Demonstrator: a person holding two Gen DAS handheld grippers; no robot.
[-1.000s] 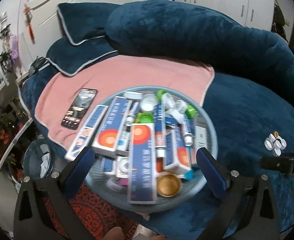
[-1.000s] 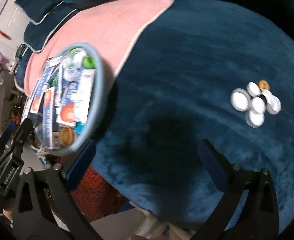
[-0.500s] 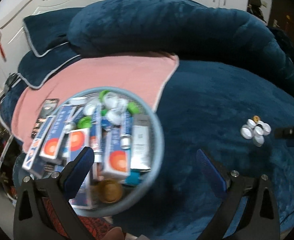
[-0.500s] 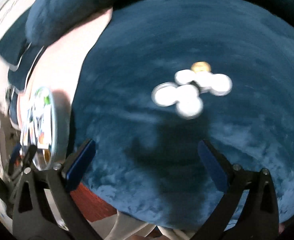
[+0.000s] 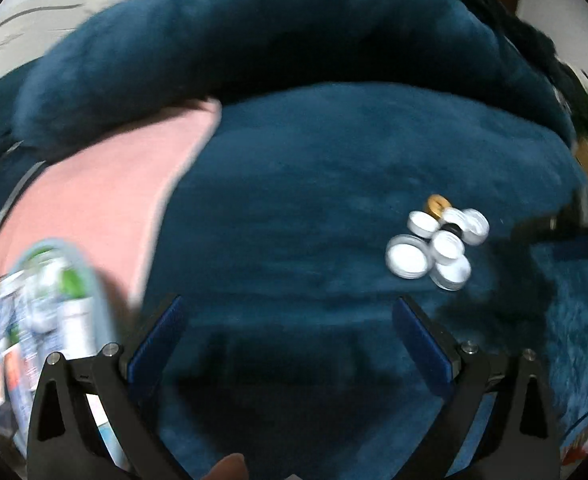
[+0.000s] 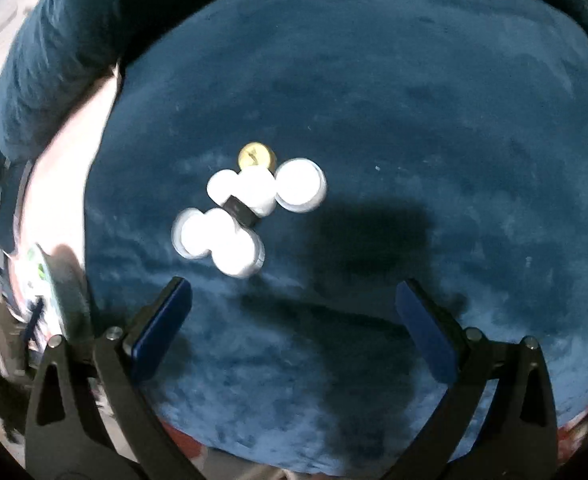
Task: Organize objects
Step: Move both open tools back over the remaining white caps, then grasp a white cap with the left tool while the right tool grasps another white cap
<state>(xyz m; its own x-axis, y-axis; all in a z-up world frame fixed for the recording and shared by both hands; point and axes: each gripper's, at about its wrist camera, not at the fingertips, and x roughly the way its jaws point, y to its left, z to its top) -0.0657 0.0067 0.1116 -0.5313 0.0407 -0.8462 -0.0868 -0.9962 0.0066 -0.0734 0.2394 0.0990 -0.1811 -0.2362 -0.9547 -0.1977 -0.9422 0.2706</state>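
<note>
A cluster of several small white round jars [image 6: 230, 236] with one gold-lidded jar [image 6: 257, 156] and a small black piece [image 6: 241, 211] lies on the dark blue plush bed cover [image 6: 413, 120]. It also shows in the left wrist view [image 5: 437, 246], right of centre. A round grey-blue tray [image 5: 98, 304] full of boxes, tubes and bottles sits at the far left, blurred. My right gripper [image 6: 294, 312] is open and empty, just in front of the jars. My left gripper [image 5: 290, 332] is open and empty over bare cover, left of the jars.
A pink towel [image 5: 106, 208] lies on the bed left of centre. A large dark blue pillow [image 5: 254, 40] runs along the back. The bed's front edge and a red patterned rug [image 6: 573, 428] show at the bottom. Part of the right gripper's body [image 5: 573, 224] shows at the right edge.
Both grippers have swung right, away from the tray and toward the jar cluster. The tray has slid to the left edge of both views. The jars appear larger and nearer the right gripper.
</note>
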